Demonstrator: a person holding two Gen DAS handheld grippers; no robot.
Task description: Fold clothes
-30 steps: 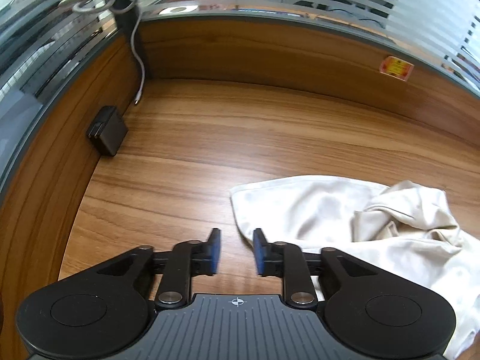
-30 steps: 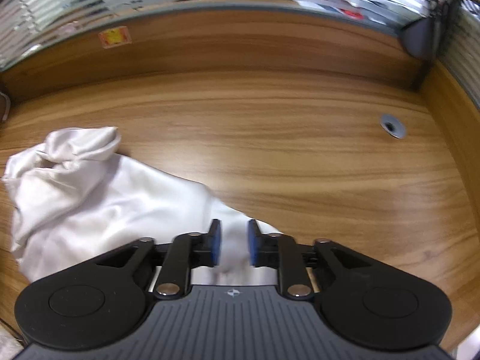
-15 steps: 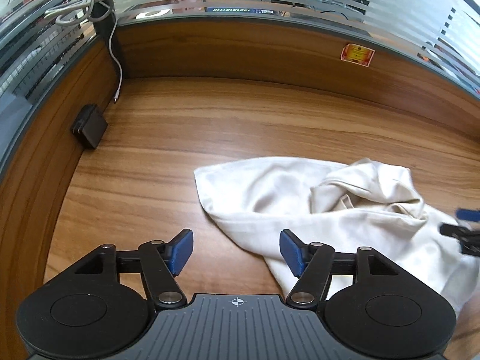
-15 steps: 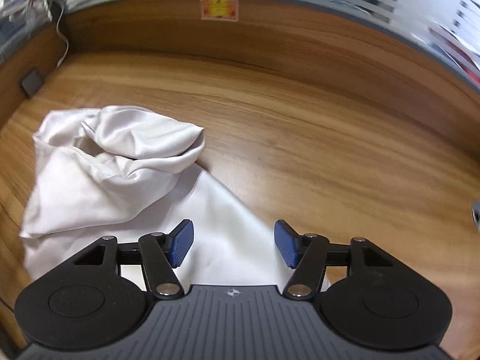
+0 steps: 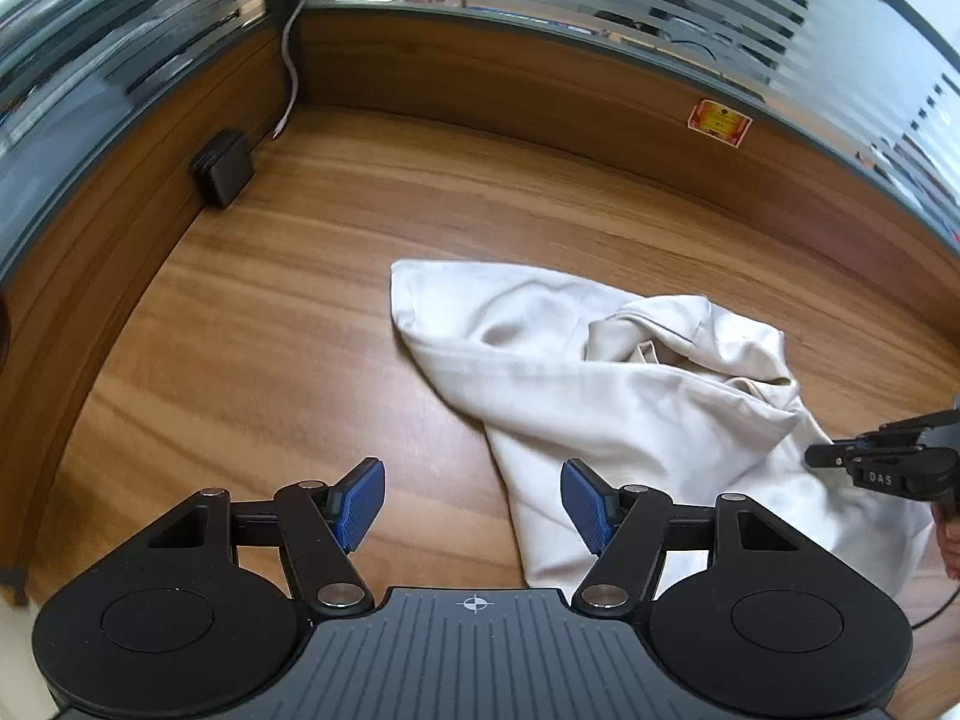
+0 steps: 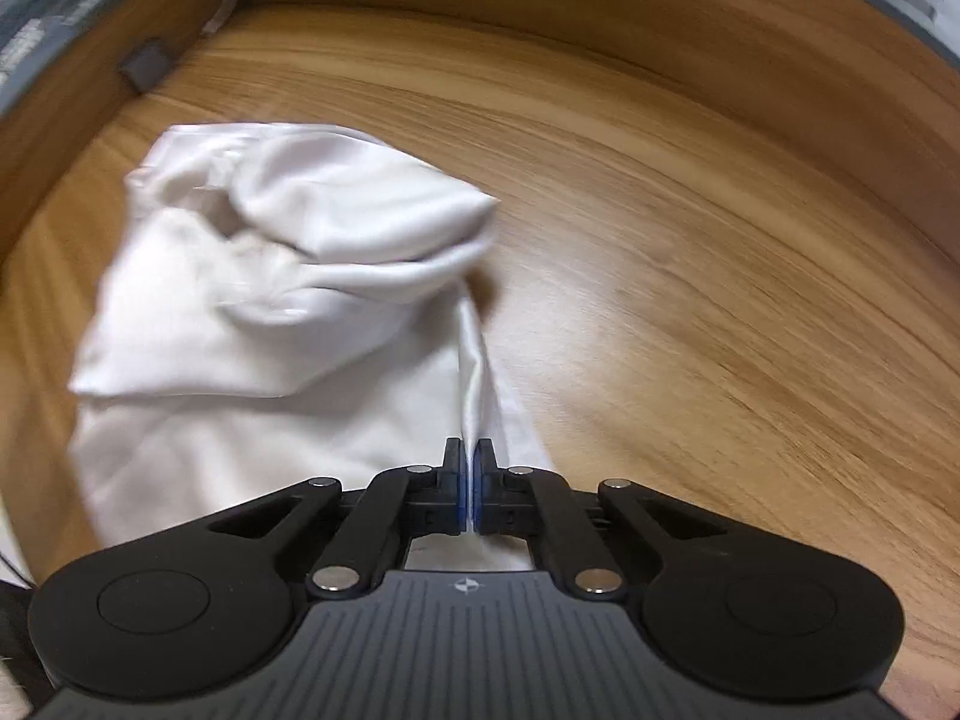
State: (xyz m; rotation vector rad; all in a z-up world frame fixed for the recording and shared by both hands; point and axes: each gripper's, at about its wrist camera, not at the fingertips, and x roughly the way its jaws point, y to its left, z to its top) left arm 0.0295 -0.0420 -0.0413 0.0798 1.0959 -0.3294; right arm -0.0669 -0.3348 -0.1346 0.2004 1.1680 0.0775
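Observation:
A crumpled cream-white garment [image 5: 606,384] lies on the wooden desk, bunched at its far end and flatter toward me. My left gripper [image 5: 474,501] hovers open over bare wood at the garment's near left edge, nothing between its blue pads. In the right wrist view the same garment [image 6: 288,276] fills the left half. My right gripper [image 6: 468,480] is shut on a raised ridge of its fabric at the right edge. That right gripper [image 5: 840,456] also shows at the far right of the left wrist view, on the cloth.
Wooden walls topped with frosted glass [image 5: 540,0] ring the desk. A small black box [image 5: 223,167] sits against the left wall, with a grey cable [image 5: 291,78] hanging above it. A red sticker [image 5: 719,122] marks the back wall. Bare wood [image 6: 720,276] stretches right of the garment.
My right gripper opened wide, swung down onto the garment's edge and shut on a fold. My left gripper opened and moved right toward the garment.

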